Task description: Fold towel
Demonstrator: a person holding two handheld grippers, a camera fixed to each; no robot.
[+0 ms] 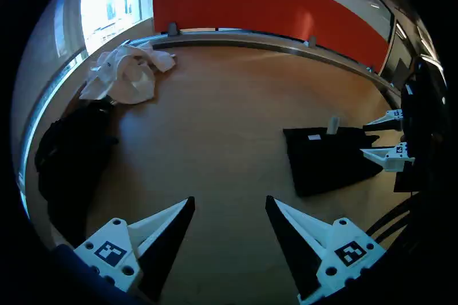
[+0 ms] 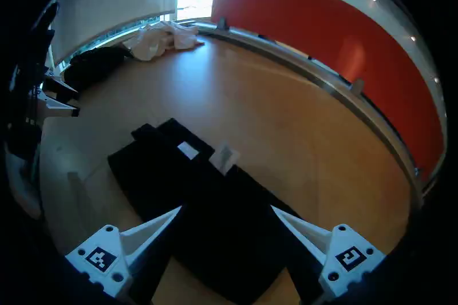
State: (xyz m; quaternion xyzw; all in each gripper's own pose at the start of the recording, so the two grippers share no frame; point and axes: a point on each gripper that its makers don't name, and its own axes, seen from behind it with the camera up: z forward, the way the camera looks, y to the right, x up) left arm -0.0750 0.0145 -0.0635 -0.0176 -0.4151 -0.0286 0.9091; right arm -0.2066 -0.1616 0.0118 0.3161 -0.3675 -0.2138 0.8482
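Note:
A black towel (image 2: 172,179) lies partly folded on the wooden table (image 2: 275,110), with two small white tags (image 2: 224,158) on top. My right gripper (image 2: 226,210) is open and hovers over the towel's near part, a finger on either side. In the left gripper view the same towel (image 1: 326,159) lies at the right, and the right gripper (image 1: 366,140) reaches in at its far edge. My left gripper (image 1: 229,202) is open over bare wood, well clear of the towel, holding nothing. It appears far left in the right gripper view as the left gripper (image 2: 70,100).
A heap of white cloth (image 1: 129,73) sits at the table's far corner by the window, with a dark bundle (image 1: 74,150) beside it. An orange panel (image 1: 275,7) runs along the back edge behind a metal rail. Bare wood stretches between the heap and the towel.

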